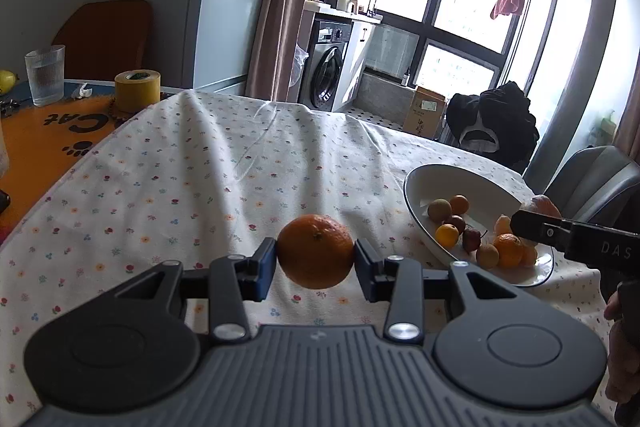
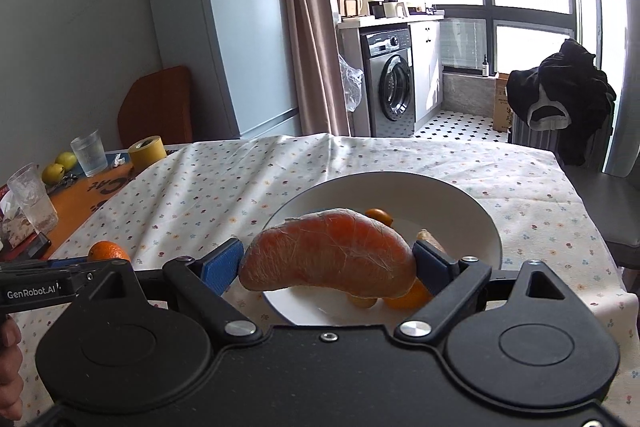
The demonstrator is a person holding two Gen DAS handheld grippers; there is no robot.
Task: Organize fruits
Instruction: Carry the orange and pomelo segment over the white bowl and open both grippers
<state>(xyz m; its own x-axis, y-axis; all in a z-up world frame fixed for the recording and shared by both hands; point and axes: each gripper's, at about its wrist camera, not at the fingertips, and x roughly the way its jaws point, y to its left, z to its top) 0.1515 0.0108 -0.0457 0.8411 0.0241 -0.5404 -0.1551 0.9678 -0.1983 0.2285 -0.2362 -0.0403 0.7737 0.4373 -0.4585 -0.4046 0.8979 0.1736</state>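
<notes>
My left gripper [image 1: 316, 259] is shut on a whole orange mandarin [image 1: 316, 251], held just above the flowered tablecloth, left of the white bowl [image 1: 448, 183]. The bowl holds several small fruits: kumquats, small oranges [image 1: 509, 250], a dark red fruit [image 1: 471, 239] and brownish round ones. My right gripper [image 2: 330, 263] is shut on a large peeled pinkish-orange citrus segment [image 2: 328, 259], held over the near part of the white bowl [image 2: 460, 203]. In the left wrist view the right gripper [image 1: 536, 223] reaches in over the bowl's right rim. The mandarin [image 2: 107, 251] shows at the left of the right wrist view.
An orange mat [image 1: 60, 131] at the table's left carries a ribbed glass [image 1: 45, 75], a yellow tape roll [image 1: 137, 91] and yellow fruits [image 2: 60, 165]. A second glass [image 2: 32, 199] stands nearer. A grey chair [image 1: 592, 179] and a black garment [image 2: 568, 99] are at the right.
</notes>
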